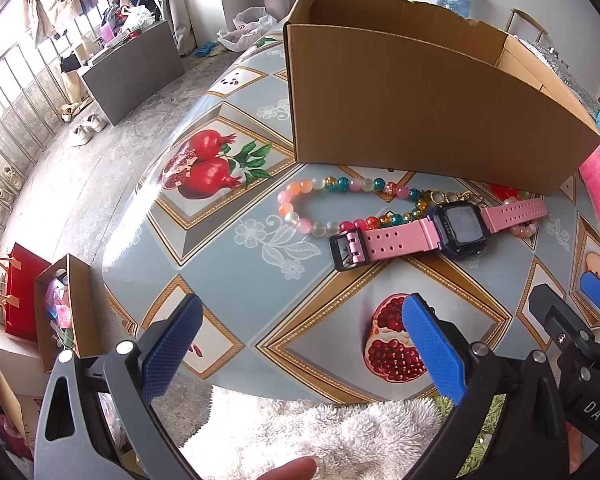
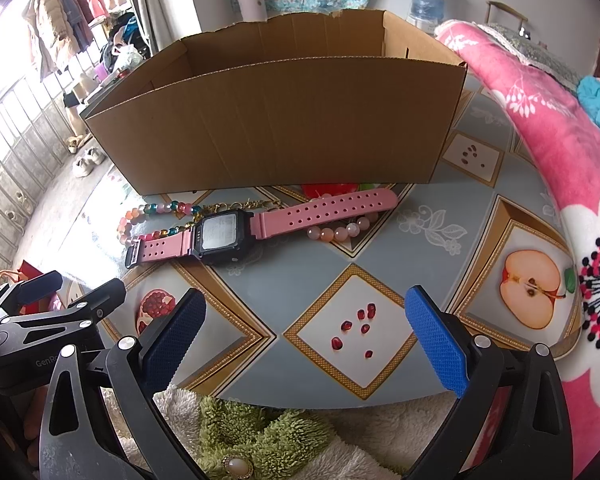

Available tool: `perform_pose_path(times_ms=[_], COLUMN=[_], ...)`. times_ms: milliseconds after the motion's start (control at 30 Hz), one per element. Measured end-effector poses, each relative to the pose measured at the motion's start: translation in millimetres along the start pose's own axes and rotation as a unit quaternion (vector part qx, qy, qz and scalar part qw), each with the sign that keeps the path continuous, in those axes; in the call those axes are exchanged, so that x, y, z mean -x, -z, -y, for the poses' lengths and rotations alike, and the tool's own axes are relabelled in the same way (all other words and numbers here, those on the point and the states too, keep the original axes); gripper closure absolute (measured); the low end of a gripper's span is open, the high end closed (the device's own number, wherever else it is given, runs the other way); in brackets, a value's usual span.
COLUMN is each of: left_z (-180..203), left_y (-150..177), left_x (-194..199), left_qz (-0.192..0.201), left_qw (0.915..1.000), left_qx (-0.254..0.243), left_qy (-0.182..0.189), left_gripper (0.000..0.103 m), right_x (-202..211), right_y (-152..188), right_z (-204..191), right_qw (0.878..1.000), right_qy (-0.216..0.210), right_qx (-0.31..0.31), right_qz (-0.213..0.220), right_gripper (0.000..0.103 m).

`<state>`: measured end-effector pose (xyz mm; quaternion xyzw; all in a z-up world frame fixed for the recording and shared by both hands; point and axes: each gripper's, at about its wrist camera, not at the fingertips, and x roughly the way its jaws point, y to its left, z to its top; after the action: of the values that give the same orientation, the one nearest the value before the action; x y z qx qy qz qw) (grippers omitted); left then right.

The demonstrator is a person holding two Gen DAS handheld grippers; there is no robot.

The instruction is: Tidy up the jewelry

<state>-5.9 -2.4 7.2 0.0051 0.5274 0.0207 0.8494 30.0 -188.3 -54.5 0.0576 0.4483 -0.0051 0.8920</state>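
The pink-strapped digital watch lies across a multicoloured bead bracelet on your fruit-patterned tablecloth, just before the open cardboard box. Your left gripper and right gripper gape wide, holding and touching nothing.

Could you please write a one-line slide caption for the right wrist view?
Open right gripper faces a pink-strapped digital watch lying across beaded bracelets before a brown cardboard box.

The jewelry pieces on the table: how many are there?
3, maybe more hidden. The pink watch lies before the cardboard box; the colourful bead strand lies under its buckle-side strap; the pale pink bead bracelet lies under the other strap.
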Motion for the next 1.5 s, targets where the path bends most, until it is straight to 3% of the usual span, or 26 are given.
perform_pose_path(times_ms=[500,867,1100,1233,1367,1500], left_z=[1,-11,-19,-23,-25,-25], left_y=[2,-8,-15,-17,-19,-18], left_x=[-3,-39,-52,-56,-59,-59], left_qz=[-0.001,-0.042,-0.035,-0.028,-0.024,-0.016], left_qw=[1.0,0.9989,0.9987,0.9983,0.9982,0.9979], left_qx=[-0.001,-0.008,-0.025,-0.04,-0.045,-0.051], left_qy=[-0.005,0.019,0.025,0.031,0.033,0.036], left_gripper=[0.006,0.006,0.005,0.004,0.004,0.004], right_x=[0,-2,4,4,-4,-20], right_y=[2,0,-10,-18,-23,-23], right_z=[3,19,16,-4,-32,-51], right_qw=[1.0,1.0,0.997,0.986,0.96,0.932], right_qy=[0.0,-0.007,-0.049,-0.089,-0.129,-0.127], right_qx=[-0.004,-0.025,0.043,0.128,0.243,0.338], right_qz=[0.006,0.008,0.039,0.053,0.056,0.047], right_gripper=[0.007,0.008,0.008,0.012,0.016,0.025])
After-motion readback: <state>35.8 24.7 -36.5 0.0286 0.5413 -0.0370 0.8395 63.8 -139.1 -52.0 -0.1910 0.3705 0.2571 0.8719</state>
